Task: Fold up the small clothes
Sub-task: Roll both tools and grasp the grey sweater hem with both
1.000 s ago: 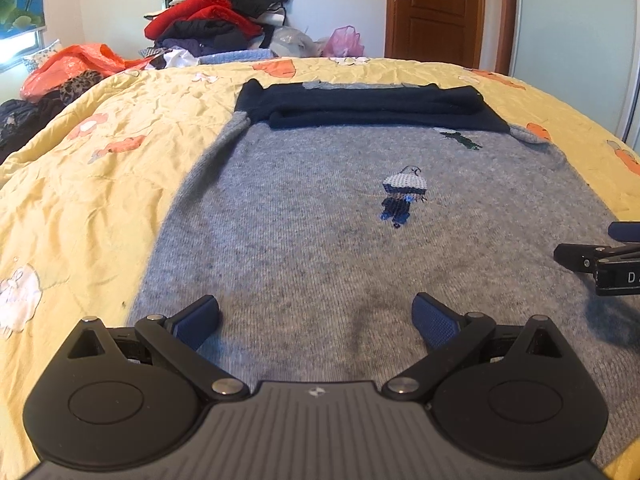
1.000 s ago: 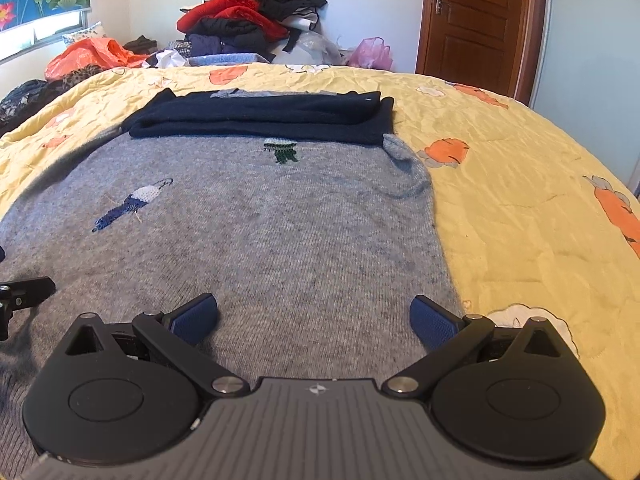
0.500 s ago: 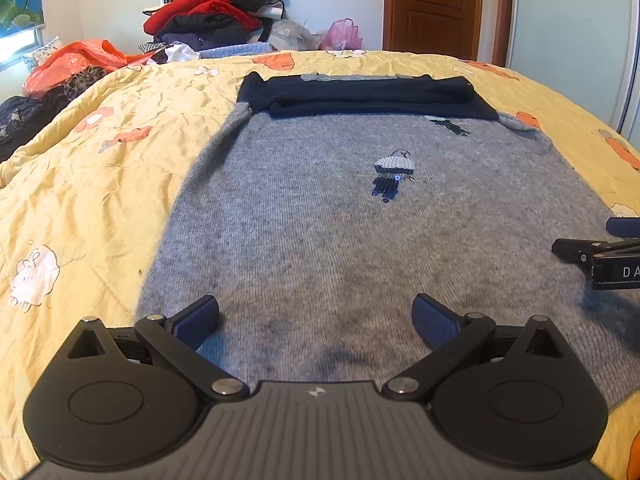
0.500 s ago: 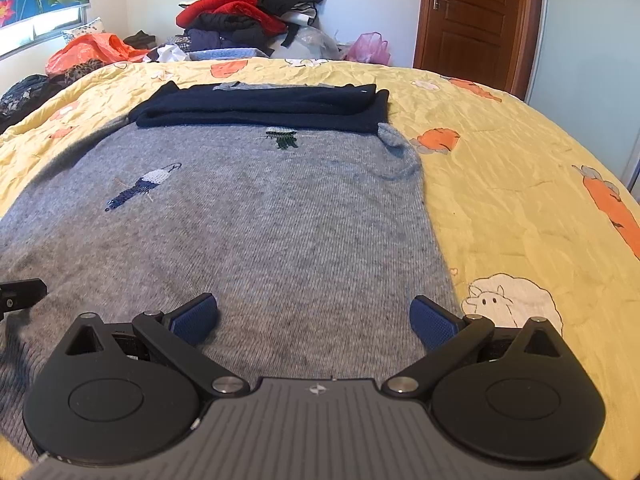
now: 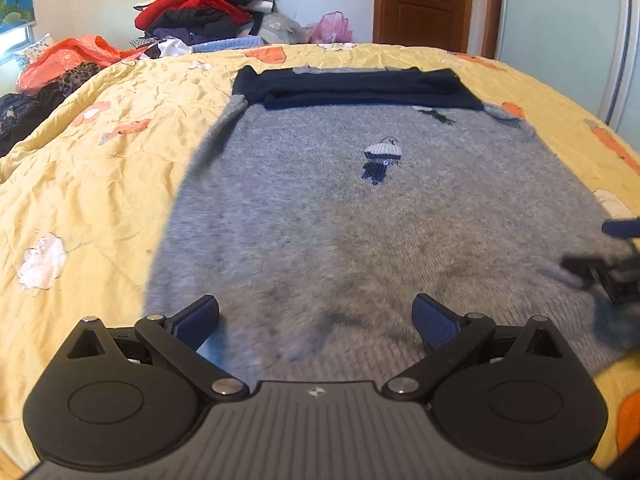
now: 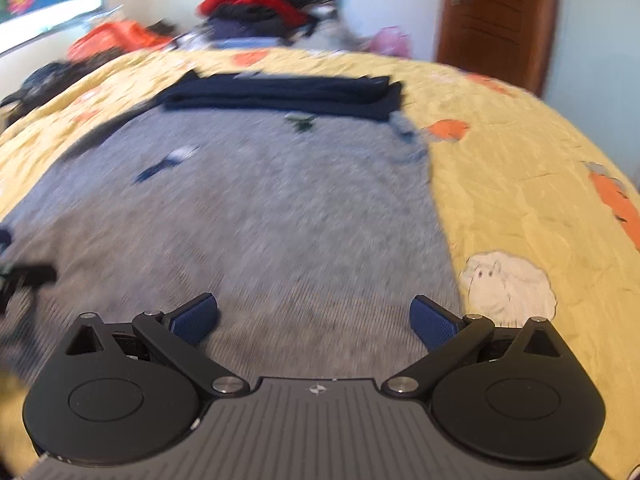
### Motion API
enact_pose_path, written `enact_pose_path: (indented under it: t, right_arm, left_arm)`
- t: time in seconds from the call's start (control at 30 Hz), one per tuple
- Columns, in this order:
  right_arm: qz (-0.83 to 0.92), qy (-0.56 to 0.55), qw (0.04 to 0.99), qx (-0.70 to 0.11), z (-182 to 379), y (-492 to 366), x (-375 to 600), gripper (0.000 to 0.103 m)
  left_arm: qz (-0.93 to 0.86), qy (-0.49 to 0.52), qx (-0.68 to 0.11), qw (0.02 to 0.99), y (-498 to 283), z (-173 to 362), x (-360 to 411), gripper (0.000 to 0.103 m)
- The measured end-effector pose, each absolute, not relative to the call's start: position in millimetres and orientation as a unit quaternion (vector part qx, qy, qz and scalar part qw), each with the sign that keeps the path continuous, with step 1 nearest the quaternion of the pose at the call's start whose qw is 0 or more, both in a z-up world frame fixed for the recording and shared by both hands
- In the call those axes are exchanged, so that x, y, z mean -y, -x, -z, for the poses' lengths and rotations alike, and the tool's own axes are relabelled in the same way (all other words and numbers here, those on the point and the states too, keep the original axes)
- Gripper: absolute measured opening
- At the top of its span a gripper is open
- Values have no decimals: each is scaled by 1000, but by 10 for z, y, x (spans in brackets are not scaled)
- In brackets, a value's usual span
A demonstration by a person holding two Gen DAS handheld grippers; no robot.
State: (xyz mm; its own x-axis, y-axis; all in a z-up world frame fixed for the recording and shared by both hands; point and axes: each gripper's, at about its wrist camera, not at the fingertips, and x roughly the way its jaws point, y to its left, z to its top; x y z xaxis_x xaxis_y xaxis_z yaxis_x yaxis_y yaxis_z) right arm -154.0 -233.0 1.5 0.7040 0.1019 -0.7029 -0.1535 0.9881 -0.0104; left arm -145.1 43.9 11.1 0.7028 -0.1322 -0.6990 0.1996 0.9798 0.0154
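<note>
A grey knit sweater (image 5: pixel 360 216) lies flat on the yellow bedspread (image 5: pixel 92 184), with navy sleeves (image 5: pixel 356 88) folded across its far end. My left gripper (image 5: pixel 316 320) is open and empty over the sweater's near hem, left part. My right gripper (image 6: pixel 314 320) is open and empty over the near hem, right part, beside the sweater's right edge. The sweater (image 6: pixel 248 216) and the navy band (image 6: pixel 280 94) also show, blurred, in the right wrist view. The right gripper appears at the right edge of the left wrist view (image 5: pixel 612 264).
A pile of red and dark clothes (image 5: pixel 204 12) sits at the bed's far end. An orange bag (image 5: pixel 68 56) lies far left. A wooden door (image 5: pixel 420 0) stands behind. The bedspread (image 6: pixel 540 184) extends right of the sweater.
Both grippers have drawn back toward the sweater's near hem, and more of the bedspread shows. The right wrist view is now motion-blurred. Both stay open.
</note>
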Motion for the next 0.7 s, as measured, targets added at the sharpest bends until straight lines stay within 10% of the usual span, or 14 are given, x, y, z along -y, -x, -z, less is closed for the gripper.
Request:
enact_pose_path:
  t: [0.4,0.7]
  right_arm:
    - [-154,-349,805,-455,-209,1682,3955,103]
    - [-236,-426,725,-487,45,1463,3868,100]
  left_arm:
    - [126,192,-410,883,1267,-115,-1641,103]
    - [249,374,-452,770,1045,120,-1860,103]
